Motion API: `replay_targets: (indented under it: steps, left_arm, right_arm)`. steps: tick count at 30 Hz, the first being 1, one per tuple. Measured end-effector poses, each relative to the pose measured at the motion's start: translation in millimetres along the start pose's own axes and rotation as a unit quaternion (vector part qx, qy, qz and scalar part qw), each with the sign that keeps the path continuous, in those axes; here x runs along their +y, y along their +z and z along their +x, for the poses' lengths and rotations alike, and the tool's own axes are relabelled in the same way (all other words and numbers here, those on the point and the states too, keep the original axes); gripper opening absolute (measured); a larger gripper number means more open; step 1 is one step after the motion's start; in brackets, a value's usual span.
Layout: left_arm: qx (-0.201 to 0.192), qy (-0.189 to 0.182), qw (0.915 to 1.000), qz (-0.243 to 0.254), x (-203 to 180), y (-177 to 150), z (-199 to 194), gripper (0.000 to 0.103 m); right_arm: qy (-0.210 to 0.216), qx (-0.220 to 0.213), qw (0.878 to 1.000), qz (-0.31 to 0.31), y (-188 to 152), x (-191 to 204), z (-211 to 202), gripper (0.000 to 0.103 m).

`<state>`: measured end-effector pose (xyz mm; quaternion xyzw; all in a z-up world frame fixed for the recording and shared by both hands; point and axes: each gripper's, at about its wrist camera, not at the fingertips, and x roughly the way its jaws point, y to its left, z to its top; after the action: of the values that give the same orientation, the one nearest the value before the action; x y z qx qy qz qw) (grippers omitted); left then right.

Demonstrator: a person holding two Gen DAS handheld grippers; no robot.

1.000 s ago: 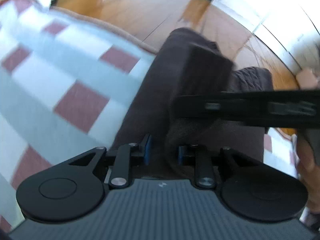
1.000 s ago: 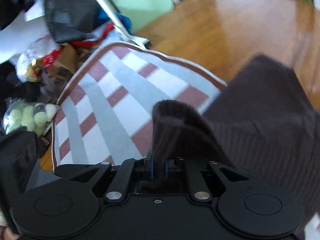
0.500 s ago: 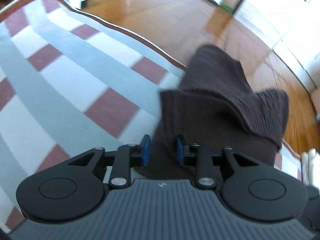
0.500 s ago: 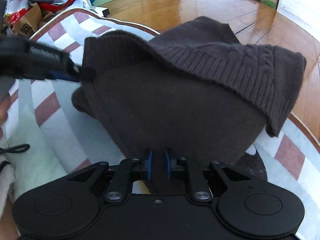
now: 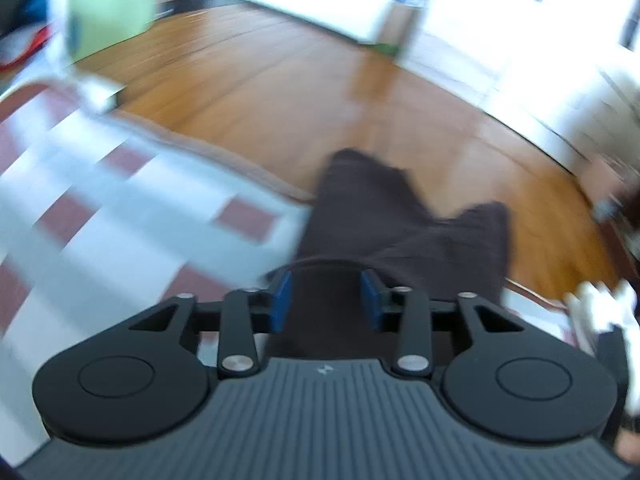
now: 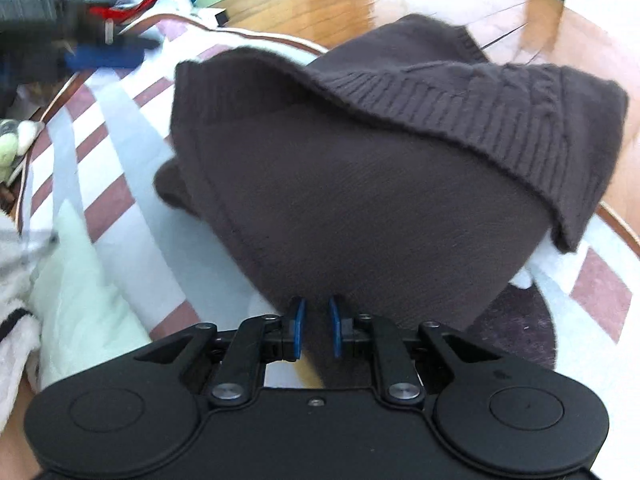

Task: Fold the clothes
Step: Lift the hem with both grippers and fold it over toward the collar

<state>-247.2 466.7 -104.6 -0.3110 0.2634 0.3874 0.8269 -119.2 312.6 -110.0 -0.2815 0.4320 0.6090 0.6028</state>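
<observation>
Right hand-held gripper [image 6: 317, 326] pinching near hem of dark sweater [image 6: 380, 184] — bulk straight ahead, long axis crosswise; left hand-held gripper [image 5: 326, 300] just opened, empty, farther off.

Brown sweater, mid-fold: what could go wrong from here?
1. The left claw has just been opening, so its side of the brown sweater is free and may slump.
2. The ribbed hem overhangs the striped mat onto the wooden floor.
3. The right claw pinches only an edge; lifting may undo the fold.
</observation>
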Motion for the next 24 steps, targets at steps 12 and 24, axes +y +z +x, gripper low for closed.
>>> replay_targets:
  steps: [12, 24]
  left_arm:
    - [0.16, 0.022, 0.9865, 0.026, 1, -10, 106, 0.044]
    - [0.118, 0.021, 0.9911, 0.058, -7, -15, 86, 0.044]
  right_arm:
    - [0.002, -0.128, 0.973, 0.19, 8, -104, -71, 0.063]
    - [0.053, -0.178, 0.921, 0.342, 9, -186, -30, 0.029]
